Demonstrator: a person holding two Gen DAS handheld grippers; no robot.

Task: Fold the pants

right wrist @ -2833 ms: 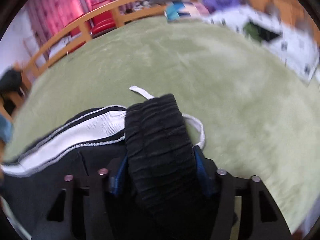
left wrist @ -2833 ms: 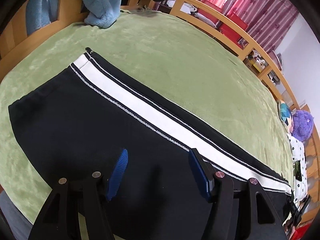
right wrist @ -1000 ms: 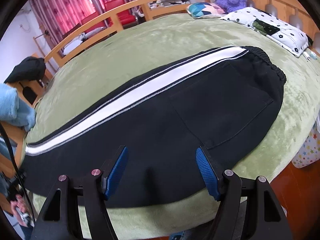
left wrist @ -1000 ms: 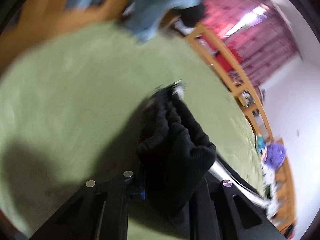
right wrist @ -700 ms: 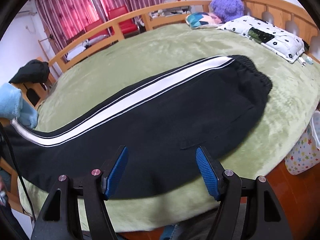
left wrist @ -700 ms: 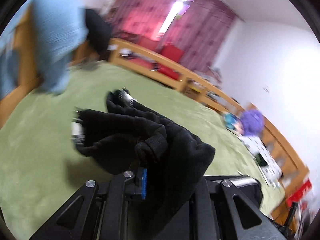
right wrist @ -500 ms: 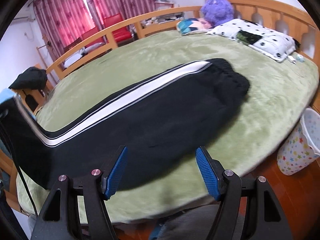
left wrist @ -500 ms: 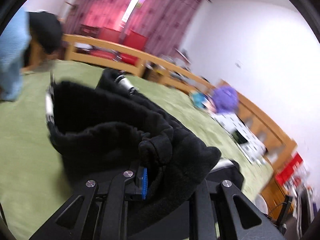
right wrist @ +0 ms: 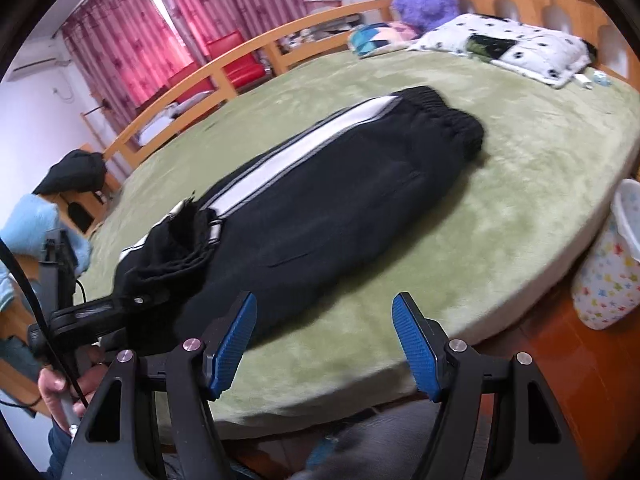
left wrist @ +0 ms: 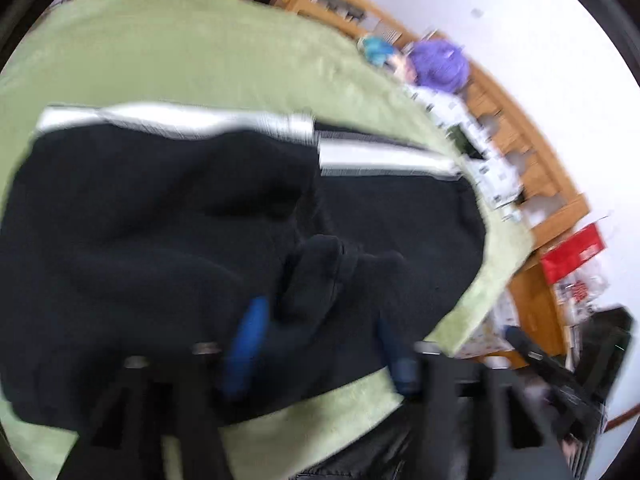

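Green bed [right wrist: 520,184]: pants [right wrist: 340,184] half-folded; left claw [left wrist: 316,344] parted around cuff; right claw [right wrist: 324,344] wide, empty.

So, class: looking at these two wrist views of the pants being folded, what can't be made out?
- Left wrist view: motion blur hides whether the left gripper still pinches the pants.
- Right wrist view: the folded-over cuff covers the layers beneath.
- Right wrist view: the frame edge cuts off the star-patterned bin.
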